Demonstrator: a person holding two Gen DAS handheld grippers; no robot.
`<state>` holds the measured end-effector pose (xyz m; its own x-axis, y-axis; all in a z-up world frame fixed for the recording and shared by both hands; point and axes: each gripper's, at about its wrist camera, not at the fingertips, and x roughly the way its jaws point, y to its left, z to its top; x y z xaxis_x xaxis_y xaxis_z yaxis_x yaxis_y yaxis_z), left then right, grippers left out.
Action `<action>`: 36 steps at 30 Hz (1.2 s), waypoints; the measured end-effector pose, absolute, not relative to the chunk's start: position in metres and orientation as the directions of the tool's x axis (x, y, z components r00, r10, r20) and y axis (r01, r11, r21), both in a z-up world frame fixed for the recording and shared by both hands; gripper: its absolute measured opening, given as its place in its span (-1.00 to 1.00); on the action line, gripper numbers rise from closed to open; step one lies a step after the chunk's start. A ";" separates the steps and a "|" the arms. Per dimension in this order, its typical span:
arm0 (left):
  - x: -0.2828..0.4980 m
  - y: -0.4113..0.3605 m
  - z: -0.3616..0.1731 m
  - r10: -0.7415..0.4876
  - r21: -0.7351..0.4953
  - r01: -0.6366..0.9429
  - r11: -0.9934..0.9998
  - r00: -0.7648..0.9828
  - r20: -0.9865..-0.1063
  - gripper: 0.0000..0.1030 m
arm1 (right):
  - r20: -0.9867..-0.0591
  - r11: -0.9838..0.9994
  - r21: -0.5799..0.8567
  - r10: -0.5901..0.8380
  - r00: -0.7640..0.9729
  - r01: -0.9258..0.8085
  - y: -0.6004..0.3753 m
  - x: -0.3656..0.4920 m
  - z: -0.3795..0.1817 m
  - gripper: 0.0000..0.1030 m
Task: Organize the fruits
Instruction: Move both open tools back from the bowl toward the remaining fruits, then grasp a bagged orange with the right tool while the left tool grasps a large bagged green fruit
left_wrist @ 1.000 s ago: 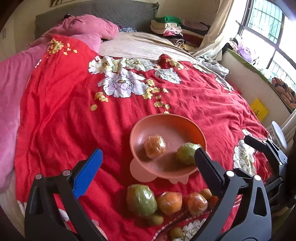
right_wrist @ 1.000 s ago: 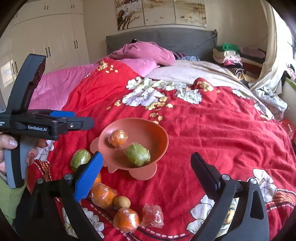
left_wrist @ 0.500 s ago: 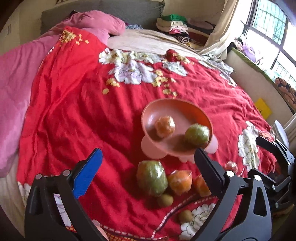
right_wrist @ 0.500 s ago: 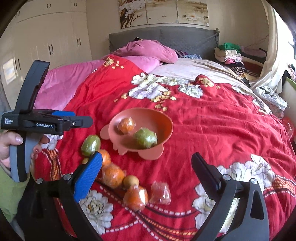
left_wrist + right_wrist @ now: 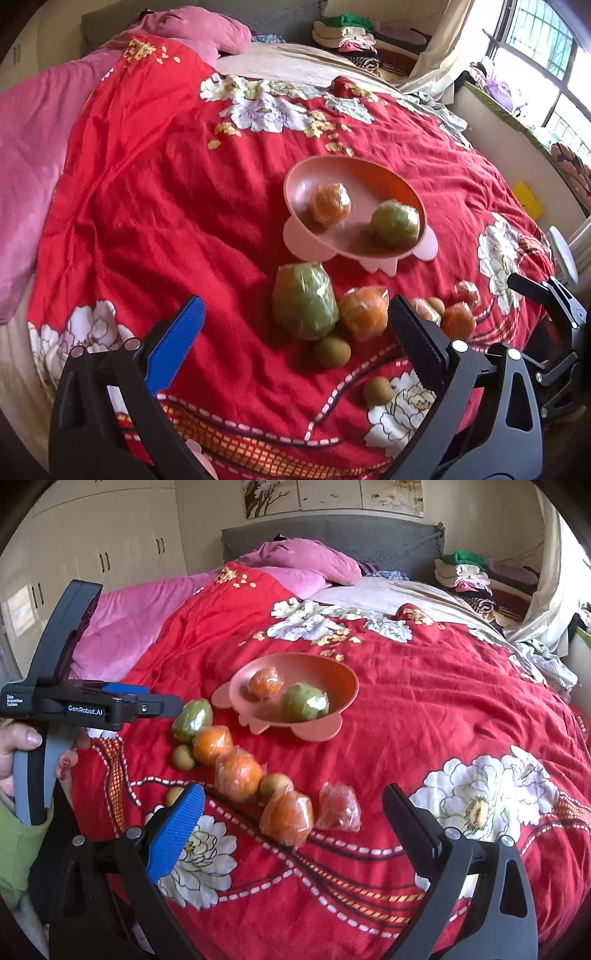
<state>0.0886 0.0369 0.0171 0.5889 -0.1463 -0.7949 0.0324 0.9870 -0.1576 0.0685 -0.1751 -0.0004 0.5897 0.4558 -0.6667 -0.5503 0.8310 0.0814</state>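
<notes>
A pink bowl (image 5: 295, 181) (image 5: 347, 675) rests on the red bedspread, holding a wrapped orange (image 5: 330, 204) (image 5: 264, 682) and a wrapped green fruit (image 5: 395, 222) (image 5: 304, 702). In front of it lie a large green wrapped fruit (image 5: 304, 300) (image 5: 192, 719), several wrapped oranges (image 5: 364, 312) (image 5: 238, 774), small brown kiwis (image 5: 332, 351) (image 5: 276, 784) and a red wrapped fruit (image 5: 338, 807). My left gripper (image 5: 295, 343) is open and empty, hovering just before the large green fruit. My right gripper (image 5: 293, 819) is open and empty above the nearest orange (image 5: 287, 816).
The red floral bedspread (image 5: 443, 701) covers the bed, with pink bedding (image 5: 26, 147) at left and folded clothes (image 5: 469, 576) at the head. A hand (image 5: 14, 749) holds the left gripper's handle. A window ledge (image 5: 517, 122) runs along the right.
Both grippers have drawn back toward the foot of the bed, so the bowl sits farther off and more loose fruit shows in front. Both stay open.
</notes>
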 end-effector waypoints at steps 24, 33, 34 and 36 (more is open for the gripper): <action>0.080 0.048 -0.008 -0.168 -0.203 -0.002 0.979 0.551 -0.818 0.57 | -0.742 0.809 0.175 0.482 0.465 -0.561 -0.169 0.062 -0.035 0.24; 0.091 0.052 -0.011 -0.203 -0.244 -0.001 0.970 0.551 -0.810 0.29 | -0.730 0.819 0.171 0.479 0.487 -0.548 -0.169 0.069 -0.041 -0.06; 0.093 0.053 -0.012 -0.207 -0.250 -0.004 0.968 0.551 -0.809 0.28 | -0.734 0.822 0.162 0.470 0.490 -0.546 -0.168 0.071 -0.043 -0.08; 0.096 0.053 -0.012 -0.214 -0.259 -0.003 0.966 0.552 -0.806 0.26 | -0.732 0.824 0.156 0.467 0.497 -0.544 -0.166 0.076 -0.044 -0.11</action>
<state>0.0960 0.0534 -0.0120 0.5521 -0.2141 -0.8058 -0.0030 0.9660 -0.2587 0.0758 -0.1663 -0.0443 0.4967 0.4669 -0.7317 -0.5443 0.8242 0.1564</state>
